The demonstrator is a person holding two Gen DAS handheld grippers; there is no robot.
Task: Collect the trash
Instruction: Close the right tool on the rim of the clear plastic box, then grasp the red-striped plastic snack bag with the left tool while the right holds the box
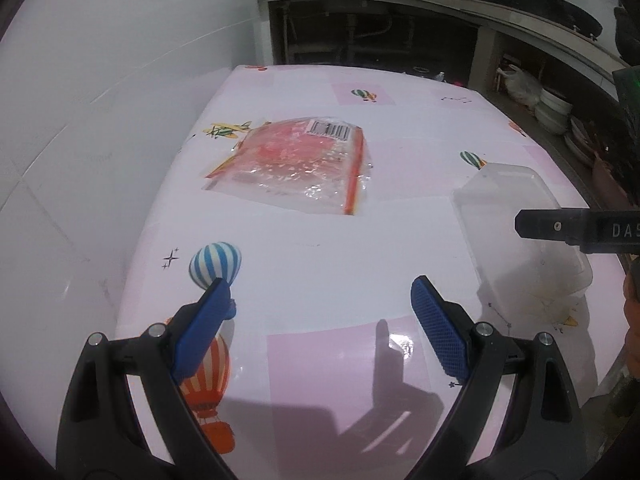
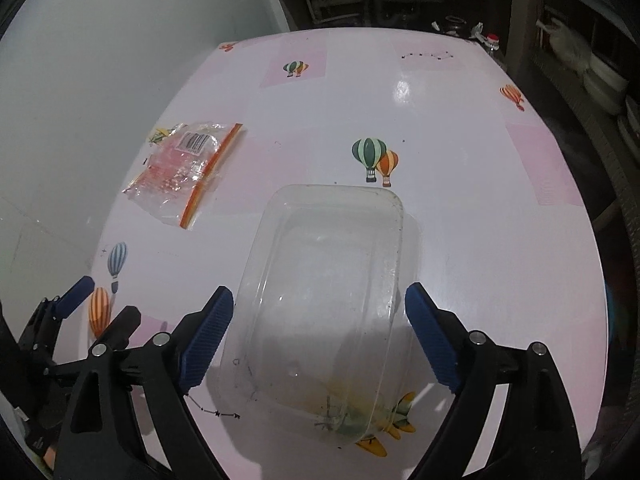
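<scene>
A clear plastic food container (image 2: pixel 324 264) lies on the pink balloon-print table (image 2: pixel 460 128), with yellowish residue at its near end. My right gripper (image 2: pixel 319 294) hangs over it, open, its blue fingers (image 2: pixel 208 332) on either side of the container and not pressing it. A crumpled clear bag with red print and a barcode (image 1: pixel 296 164) lies flat near the table's left edge; it also shows in the right wrist view (image 2: pixel 184 168). My left gripper (image 1: pixel 320 284) is open above bare tablecloth, nearer than the bag, with nothing between its fingers. The container (image 1: pixel 520 232) is to its right.
A white tiled wall (image 1: pixel 100 120) borders the table's left side. Behind the table stands a dark counter with shelves (image 1: pixel 380 32), and stacked white bowls and plates (image 1: pixel 556 110) at the right. Small jars (image 2: pixel 456 26) sit past the table's far edge.
</scene>
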